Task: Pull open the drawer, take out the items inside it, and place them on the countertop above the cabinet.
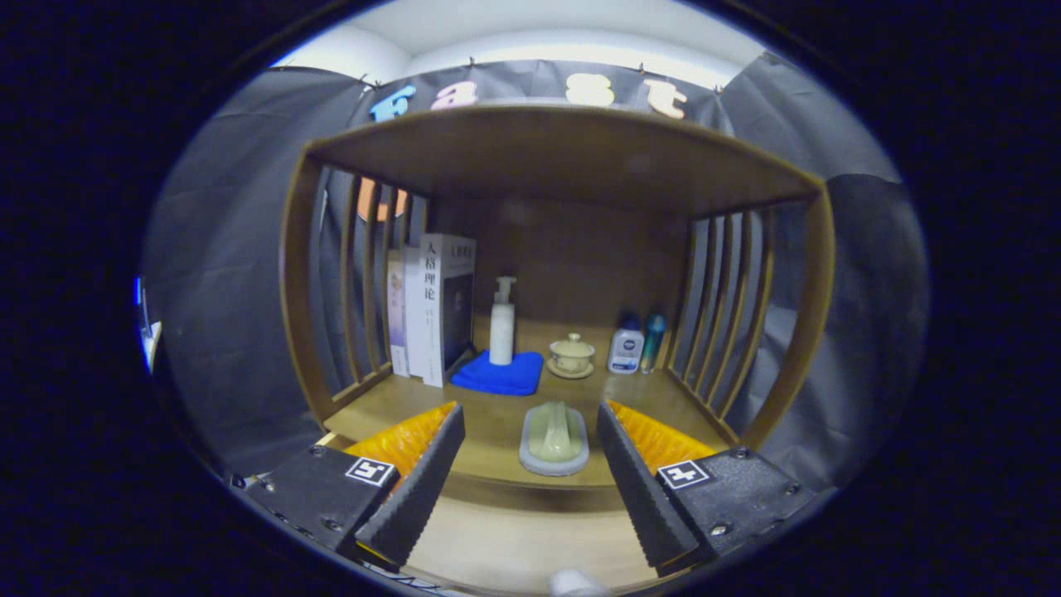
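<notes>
Gripper view: tongs (530,481) spread wide; brush (554,438) lies between them.

I'm getting dim, soft light from a bright strip overhead; the shelf's top board (564,153) shades the back, and the slats (721,307) bow with fisheye distortion.

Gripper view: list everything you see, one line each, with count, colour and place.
Shelf unit: one, brown wood, slatted sides, ahead of the fingers.
Books: a few, white and dark, upright by the left slats.
Cloth: one, blue, beside the books.
Pump bottle: one, white, on the cloth.
Lidded cup: one, beige, on a saucer.
Small bottles: two, white and teal, by the right slats.
Oblong dish: one, pale green on grey, between the fingers.
Gripper: one, open.
</notes>
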Demonstrator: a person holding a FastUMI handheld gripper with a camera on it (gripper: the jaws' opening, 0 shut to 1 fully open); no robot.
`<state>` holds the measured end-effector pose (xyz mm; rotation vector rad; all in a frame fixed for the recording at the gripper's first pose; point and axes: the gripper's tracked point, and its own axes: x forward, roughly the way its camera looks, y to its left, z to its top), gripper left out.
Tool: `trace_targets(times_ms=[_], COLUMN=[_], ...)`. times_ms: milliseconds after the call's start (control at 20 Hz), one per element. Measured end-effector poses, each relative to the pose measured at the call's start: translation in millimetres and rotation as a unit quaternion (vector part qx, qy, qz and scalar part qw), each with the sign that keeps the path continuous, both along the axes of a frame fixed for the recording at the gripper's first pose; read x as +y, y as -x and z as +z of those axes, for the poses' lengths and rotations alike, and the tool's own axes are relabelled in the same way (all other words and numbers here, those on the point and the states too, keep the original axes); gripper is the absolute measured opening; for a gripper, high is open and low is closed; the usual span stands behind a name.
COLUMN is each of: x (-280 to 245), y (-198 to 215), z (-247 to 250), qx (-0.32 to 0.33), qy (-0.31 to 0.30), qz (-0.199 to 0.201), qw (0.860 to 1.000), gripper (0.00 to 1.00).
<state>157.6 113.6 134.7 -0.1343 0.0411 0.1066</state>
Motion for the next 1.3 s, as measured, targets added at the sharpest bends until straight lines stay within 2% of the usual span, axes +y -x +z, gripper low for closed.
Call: trace_targets(times_ms=[200, 500, 650, 1000, 1300], x=[-6.7, -22.7, -34.2, -29.6, -22.7], y=[51.4, 99.5, 112.7, 131.5, 121.9], z=[2.7, -46.8, -75.1, -175.8, -235.8], qx=[-0.057, -0.067, -0.068, 0.002, 0.069], qy=[-0.017, -0.032, -0.016, 0.005, -0.025], qz=[0.005, 0.000, -0.013, -0.008, -0.017], qw=[0.998, 0.997, 0.997, 1.000, 0.997], gripper=[1.00, 1.00, 1.00, 1.00, 1.00])
